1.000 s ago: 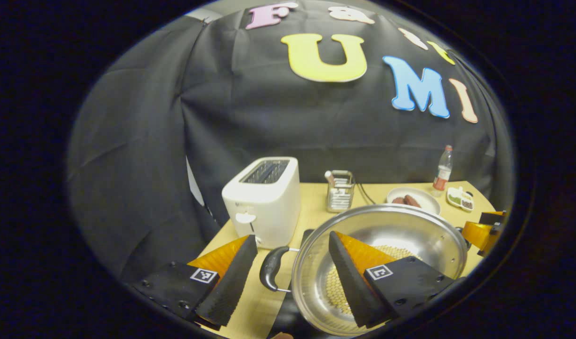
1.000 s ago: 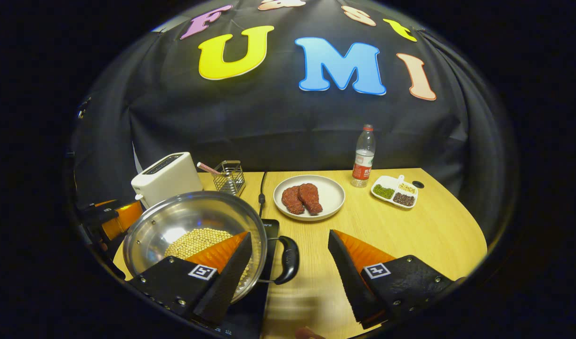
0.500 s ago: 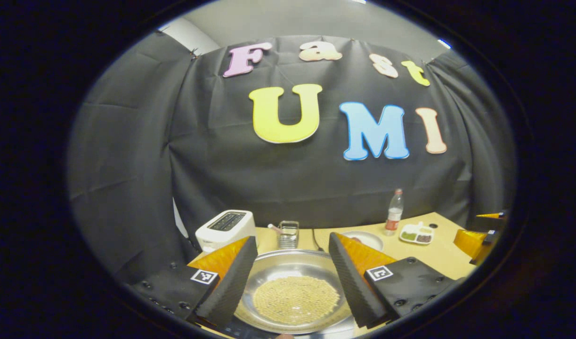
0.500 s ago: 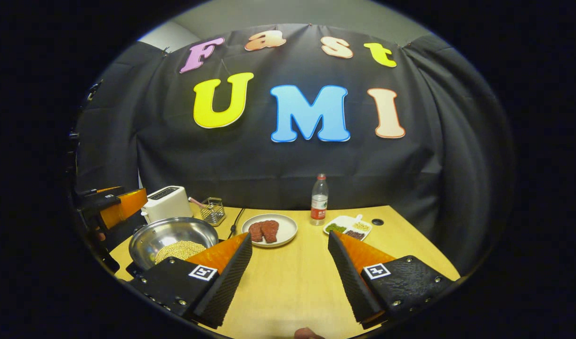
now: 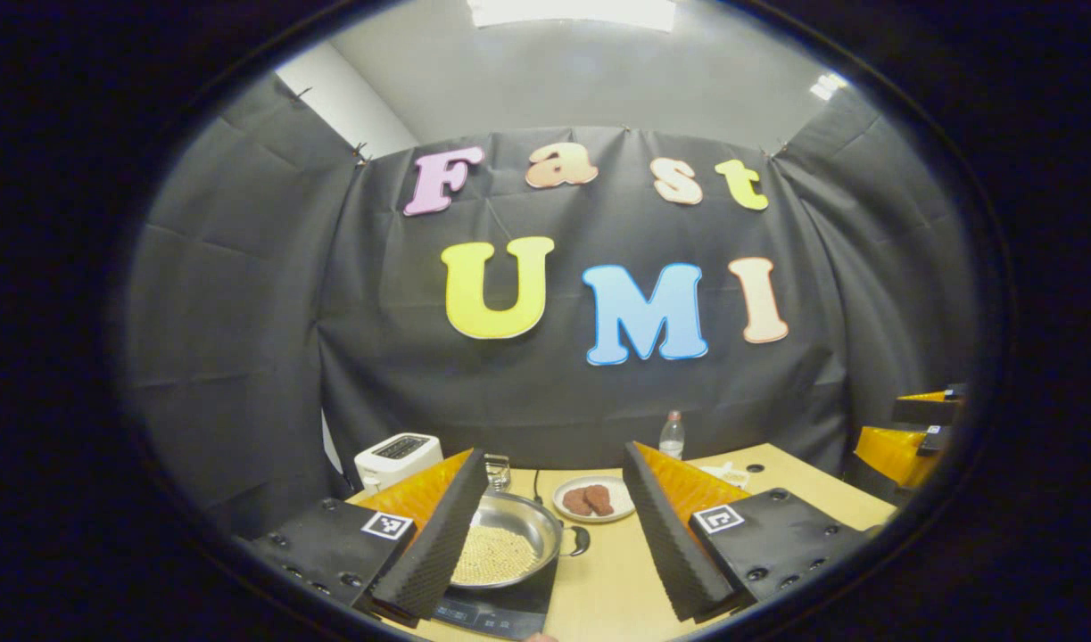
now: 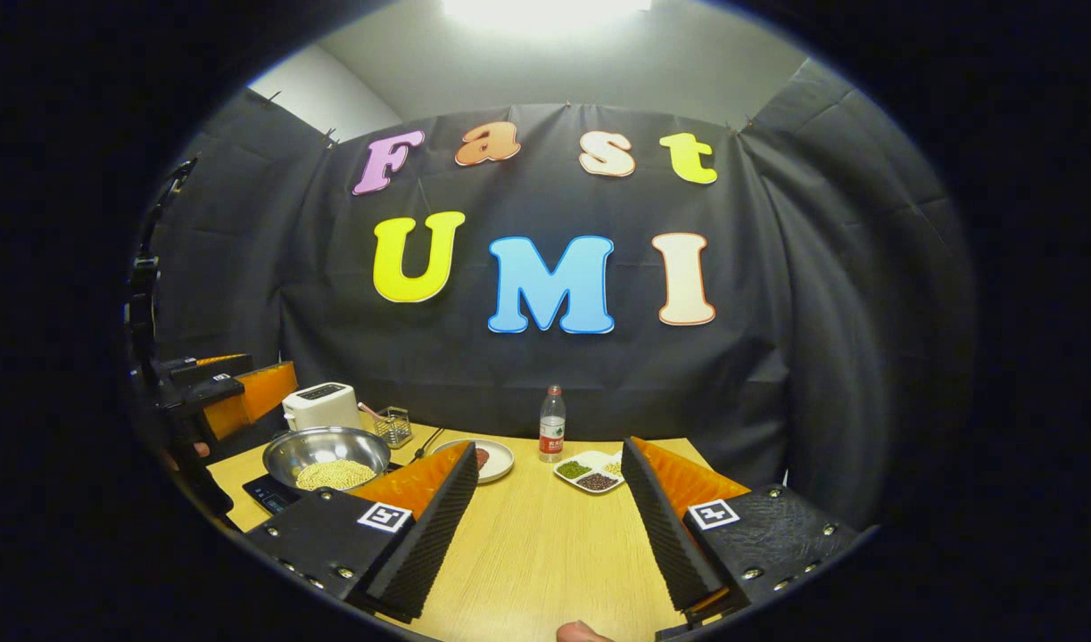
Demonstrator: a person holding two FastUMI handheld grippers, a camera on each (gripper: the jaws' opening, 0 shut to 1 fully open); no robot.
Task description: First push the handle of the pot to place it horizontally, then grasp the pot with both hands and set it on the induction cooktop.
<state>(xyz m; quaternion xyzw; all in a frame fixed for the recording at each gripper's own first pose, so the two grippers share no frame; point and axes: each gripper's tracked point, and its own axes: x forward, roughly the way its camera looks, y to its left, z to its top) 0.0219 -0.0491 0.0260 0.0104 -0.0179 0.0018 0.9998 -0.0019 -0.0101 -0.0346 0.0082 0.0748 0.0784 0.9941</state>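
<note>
A steel pot [image 5: 509,546] holding pale beans sits on the black induction cooktop [image 5: 500,609], its dark handle [image 5: 582,539] pointing right in the left gripper view. My left gripper [image 5: 554,459] hangs open and empty, well back from the pot and above it. In the right gripper view the pot [image 6: 326,455] and cooktop [image 6: 267,493] lie at the table's left end. My right gripper [image 6: 549,448] is open over bare tabletop, holding nothing. The left gripper [image 6: 233,392] shows at the far left behind the pot, and the right gripper [image 5: 911,437] at the far right edge.
Behind the pot stand a white toaster [image 6: 322,404] and a wire utensil basket [image 6: 392,425]. A plate of meat [image 5: 594,497], a water bottle [image 6: 552,423] and a divided dish of grains [image 6: 590,471] sit mid-table. A cable [image 5: 537,486] runs back from the cooktop.
Both grippers have drawn back and up from the pot's handles, staying open. The pot stays on the cooktop and looks much smaller now.
</note>
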